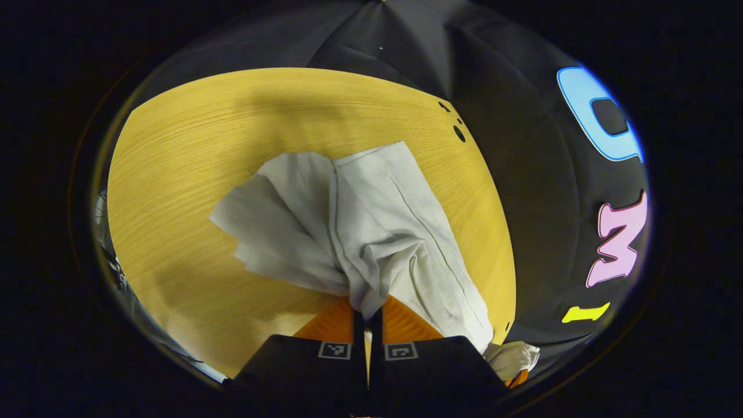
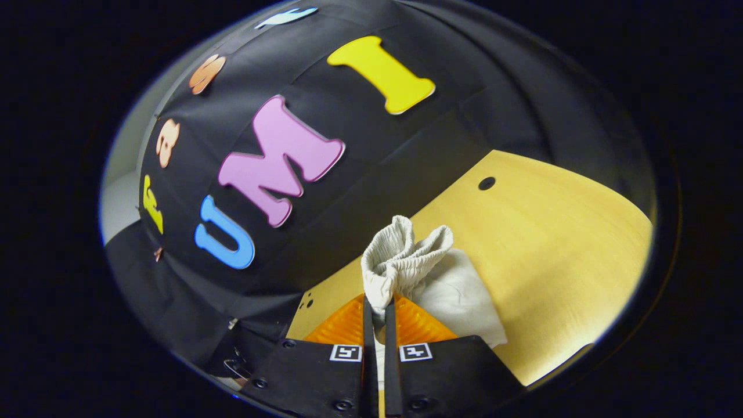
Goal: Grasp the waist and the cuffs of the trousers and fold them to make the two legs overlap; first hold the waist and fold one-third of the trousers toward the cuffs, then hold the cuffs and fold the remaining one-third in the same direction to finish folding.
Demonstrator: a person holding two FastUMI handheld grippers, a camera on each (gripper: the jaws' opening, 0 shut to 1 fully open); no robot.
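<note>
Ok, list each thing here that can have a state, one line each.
trousers: crumpled, partly lifted off the table, not yet folded flat
waistband: gathered, bunched up
left tool: shut on the trousers
right tool: shut on the waistband

The trousers (image 1: 371, 226) pinched in the left claw (image 1: 367, 325) are matt woven cloth, soft and creased, with a stitched seam along one leg. Ahead of the right claw (image 2: 377, 319), their waistband (image 2: 400, 255) is gathered, crinkled elastic fabric. Beneath both claws, the table (image 1: 191, 174) is smooth wood-grain board with a faint satin sheen.
</note>
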